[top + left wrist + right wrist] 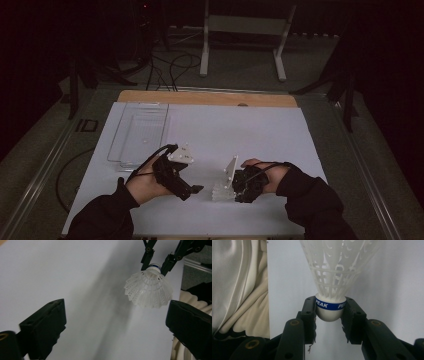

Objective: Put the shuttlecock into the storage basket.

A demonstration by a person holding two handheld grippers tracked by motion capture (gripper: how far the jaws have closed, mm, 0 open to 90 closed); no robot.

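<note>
Your right gripper [329, 315] has its two black jaws clamped on the rounded white cork of a shuttlecock [334, 272], one jaw on each side, just below the blue band printed "PEAK". The white plastic skirt flares away from the jaws over the white table surface [392, 285].

Your left gripper [115, 322] stands wide apart, jaws well separated with nothing between them. In the left gripper view the shuttlecock [149, 288] hangs skirt-first toward that camera, up and to the right of the gap, held at its cork by the other gripper's jaws.

From the high view, your left hand [145, 182] holds the left gripper [195, 190] low on the white sheet [250, 130], its jaws pointing right. Your right hand [272, 175] holds the right gripper [235, 192] near it, jaws pointing left. The shuttlecock [222, 192] shows there as a small pale shape between the two grippers, though the dim light makes it hard to separate from the grey plate above it.

A clear plastic tray [140, 132] lies on the far left part of the sheet, well apart from both grippers. A strip of bare wooden tabletop [210, 98] shows along the far edge. Pale folded cloth [239, 285] lies at the left edge of the right gripper view.
</note>
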